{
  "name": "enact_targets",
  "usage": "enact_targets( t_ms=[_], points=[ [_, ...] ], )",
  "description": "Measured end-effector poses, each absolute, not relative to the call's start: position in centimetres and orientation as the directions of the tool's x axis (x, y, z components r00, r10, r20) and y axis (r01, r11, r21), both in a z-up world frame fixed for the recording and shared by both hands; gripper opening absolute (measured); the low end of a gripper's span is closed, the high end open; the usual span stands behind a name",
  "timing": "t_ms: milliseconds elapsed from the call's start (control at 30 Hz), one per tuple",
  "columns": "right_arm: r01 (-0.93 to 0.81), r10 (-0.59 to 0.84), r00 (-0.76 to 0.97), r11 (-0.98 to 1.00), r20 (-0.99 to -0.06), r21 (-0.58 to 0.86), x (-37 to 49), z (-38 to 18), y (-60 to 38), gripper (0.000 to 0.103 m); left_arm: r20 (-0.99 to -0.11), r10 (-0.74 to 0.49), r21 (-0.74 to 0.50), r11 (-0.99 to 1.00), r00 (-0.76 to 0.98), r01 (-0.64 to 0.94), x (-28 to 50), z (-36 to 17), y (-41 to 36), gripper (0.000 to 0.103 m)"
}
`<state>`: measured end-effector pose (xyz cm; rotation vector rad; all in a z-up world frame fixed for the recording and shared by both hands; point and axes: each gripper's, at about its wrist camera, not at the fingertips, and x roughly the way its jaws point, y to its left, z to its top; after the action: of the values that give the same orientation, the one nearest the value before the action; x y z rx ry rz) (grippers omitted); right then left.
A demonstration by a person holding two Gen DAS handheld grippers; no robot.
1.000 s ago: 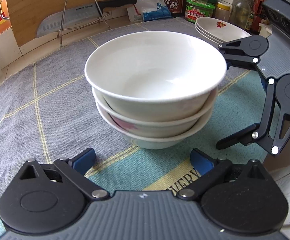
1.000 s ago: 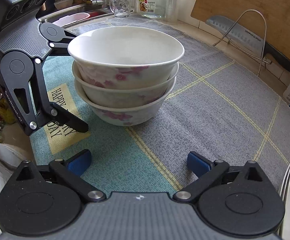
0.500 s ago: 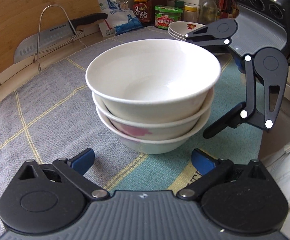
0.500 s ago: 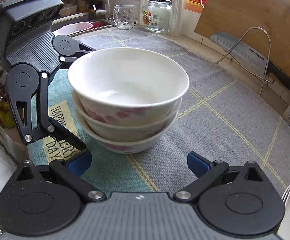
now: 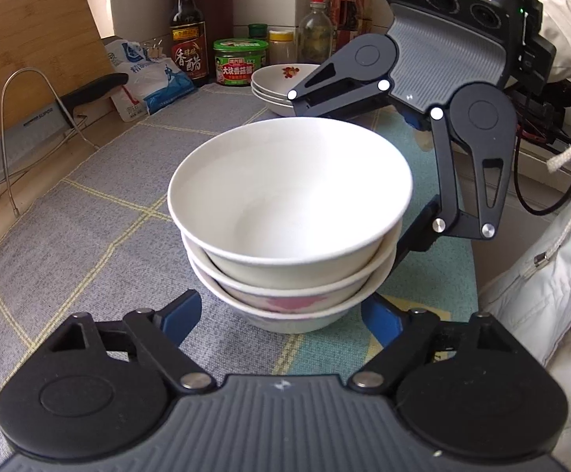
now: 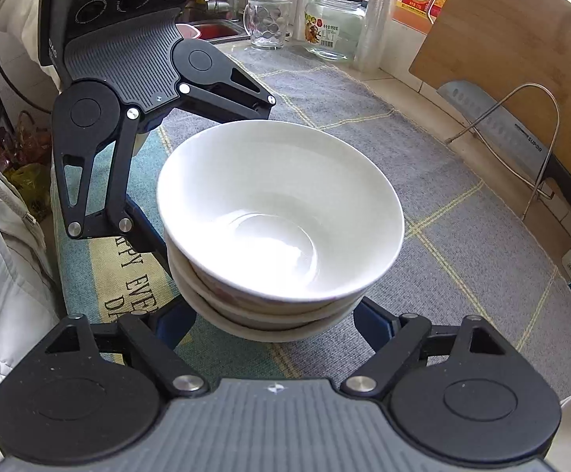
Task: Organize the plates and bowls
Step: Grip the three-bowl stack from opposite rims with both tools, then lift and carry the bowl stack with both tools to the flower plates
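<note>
Both grippers closing on the bowl stack from opposite sides
Left gripper [image 5: 281, 314] and right gripper [image 6: 275, 320] have just been narrowing around the three-bowl stack [image 5: 289, 212] on the mat [image 5: 88, 212]; pad contact can't be told; uneven squeeze could tip the stack

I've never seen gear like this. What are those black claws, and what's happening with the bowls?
No robot: a person holds a two-finger gripper in each hand, each carrying a camera. One picture looks out from the left gripper, the other from the right gripper. On the cloth stands a stack of bowls, with plates and a knife behind. Both grippers have just been closing on the stack from opposite sides; their blue pads seem to press it.
</note>
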<state>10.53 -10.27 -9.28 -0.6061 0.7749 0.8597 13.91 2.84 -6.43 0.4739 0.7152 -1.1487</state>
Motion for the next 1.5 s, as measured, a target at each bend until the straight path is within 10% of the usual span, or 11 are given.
enact_targets(
  t_ms=[1500],
  points=[
    [-0.835, 0.509, 0.356, 0.550, -0.784, -0.022, 11.3, -9.3, -11.5, 0.087, -0.727, -0.682, -0.104, 0.223, 0.079, 0.969, 16.3, -6.6, 3.0, 0.085]
  ],
)
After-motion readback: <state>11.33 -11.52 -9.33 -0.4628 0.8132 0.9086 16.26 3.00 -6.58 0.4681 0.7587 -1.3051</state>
